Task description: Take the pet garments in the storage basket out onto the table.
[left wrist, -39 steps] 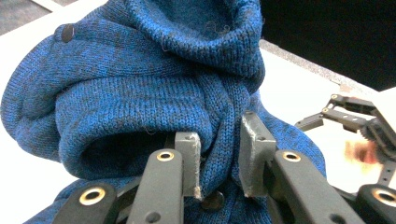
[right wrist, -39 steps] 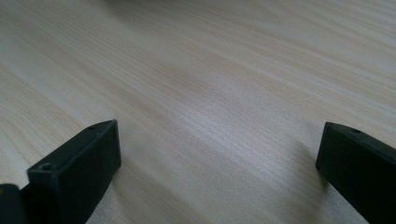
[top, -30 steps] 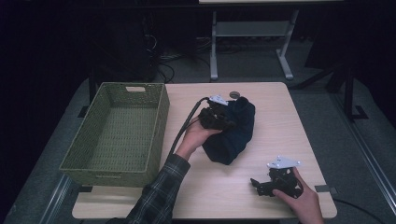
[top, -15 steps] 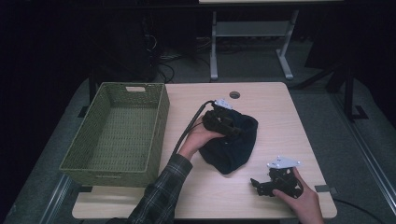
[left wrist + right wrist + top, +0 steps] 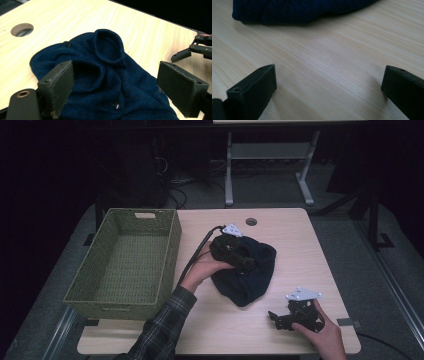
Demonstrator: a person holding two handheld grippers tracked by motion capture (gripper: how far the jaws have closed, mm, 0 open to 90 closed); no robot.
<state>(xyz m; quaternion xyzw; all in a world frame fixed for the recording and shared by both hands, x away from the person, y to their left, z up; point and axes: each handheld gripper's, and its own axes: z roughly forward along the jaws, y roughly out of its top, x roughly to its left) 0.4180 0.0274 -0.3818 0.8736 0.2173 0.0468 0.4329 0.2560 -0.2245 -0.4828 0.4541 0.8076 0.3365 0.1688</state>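
1. A dark navy knitted garment with small round buttons [image 5: 247, 272] lies crumpled in a heap near the middle of the pale wood-grain surface [image 5: 290, 235], a little right of centre.
2. The left gripper [image 5: 239, 256] sits over the left, far part of the heap, with the person's left hand [image 5: 205, 268] behind it at the garment's left edge.
3. In the left gripper view its jaws stand wide apart and have just been opening; the navy knit lies under and between them, but the pads do not press on it.
4. That view also shows a rounded ribbed opening of the garment [image 5: 108, 45] standing up past the jaws, and a shiny button [image 5: 115, 105] close to them.
5. The right gripper [image 5: 281, 319] rests low at the near right part of the surface, held by the person's right hand [image 5: 325, 332], near the garment but apart from it.
6. Its jaws are also spread wide with nothing between them; in the right gripper view bare wood lies in the gap and the garment's edge [image 5: 294, 11] runs along the far side.
7. An empty green woven rectangular basket [image 5: 75, 292] with a handle slot in its far wall stands on the left side of the surface, well clear of the garment.
8. A round cable hole [image 5: 251, 221] is cut in the surface at the far edge, beyond the garment.
9. A plaid sleeve [image 5: 160, 332] covers the left forearm, coming in from the near edge.
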